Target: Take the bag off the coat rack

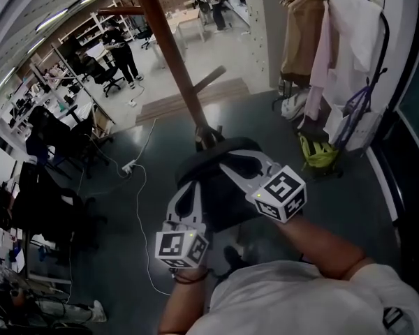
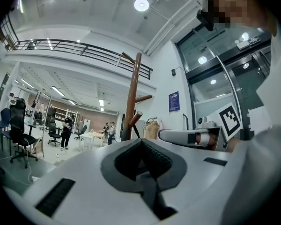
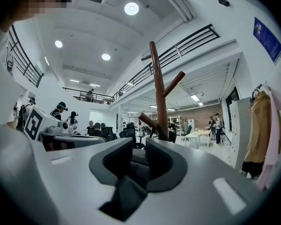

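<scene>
The brown wooden coat rack (image 1: 171, 47) rises ahead of me, and its pole and pegs also show in the left gripper view (image 2: 132, 93) and the right gripper view (image 3: 158, 88). A black bag (image 1: 220, 190) hangs low against the pole and hides the pole's foot. My left gripper (image 1: 185, 192) lies on the bag's left edge, its jaws closed to the tips (image 2: 141, 142). My right gripper (image 1: 232, 165) is on the bag's top right, shut with dark fabric between its pads (image 3: 139, 159). I cannot tell whether the bag's handles still sit on a peg.
Coats and a pink garment (image 1: 304, 33) hang at the right wall, with a yellow-green bag (image 1: 318, 152) on the floor below. Office chairs (image 1: 49, 145) and desks fill the left. A white cable (image 1: 136, 187) crosses the floor. People (image 1: 122, 51) stand farther off.
</scene>
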The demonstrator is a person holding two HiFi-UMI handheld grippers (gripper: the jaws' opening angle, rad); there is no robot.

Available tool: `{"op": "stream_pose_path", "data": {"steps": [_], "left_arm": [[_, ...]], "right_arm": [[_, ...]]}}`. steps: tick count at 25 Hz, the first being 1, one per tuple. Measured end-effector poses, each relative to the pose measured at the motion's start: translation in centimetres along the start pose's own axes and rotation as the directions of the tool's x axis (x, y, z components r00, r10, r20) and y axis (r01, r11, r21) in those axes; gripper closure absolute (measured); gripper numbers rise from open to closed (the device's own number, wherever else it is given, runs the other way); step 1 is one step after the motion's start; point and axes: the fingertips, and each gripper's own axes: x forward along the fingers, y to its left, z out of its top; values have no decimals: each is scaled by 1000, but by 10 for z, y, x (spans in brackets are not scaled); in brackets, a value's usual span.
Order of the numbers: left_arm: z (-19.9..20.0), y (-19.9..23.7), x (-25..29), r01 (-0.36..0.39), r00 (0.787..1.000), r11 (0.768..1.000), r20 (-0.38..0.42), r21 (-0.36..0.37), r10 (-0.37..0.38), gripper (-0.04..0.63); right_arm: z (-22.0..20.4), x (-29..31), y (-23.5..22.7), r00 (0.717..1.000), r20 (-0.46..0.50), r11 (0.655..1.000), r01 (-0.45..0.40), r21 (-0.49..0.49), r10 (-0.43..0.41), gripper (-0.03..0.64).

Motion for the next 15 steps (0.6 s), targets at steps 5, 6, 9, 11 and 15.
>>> {"op": "stream_pose_path", "data": {"steps": [5, 6, 9, 11, 15], "left_arm": [[12, 15, 18, 15, 1000, 1000, 19, -2, -15, 589], [16, 18, 21, 17, 1000, 1000, 23, 1, -17, 589], [27, 27, 32, 22, 999, 1000, 28, 8, -22, 589], [30, 32, 40, 22, 999, 1000, 30, 4, -22, 589], [31, 42, 52, 26, 999, 1000, 20, 3, -26, 588]], "right_arm": [[10, 21, -18, 1000, -7, 1000, 1, -29, -1, 546], [13, 24, -22, 1000, -6, 999, 4, -31, -4, 545], [23, 37, -32, 1000, -5, 1000, -2, -31, 2, 545], [25, 45, -38, 1000, -10, 1000, -9, -29, 9, 543], [23, 59, -48, 1000, -25, 1000, -10, -28, 9, 543]]}}
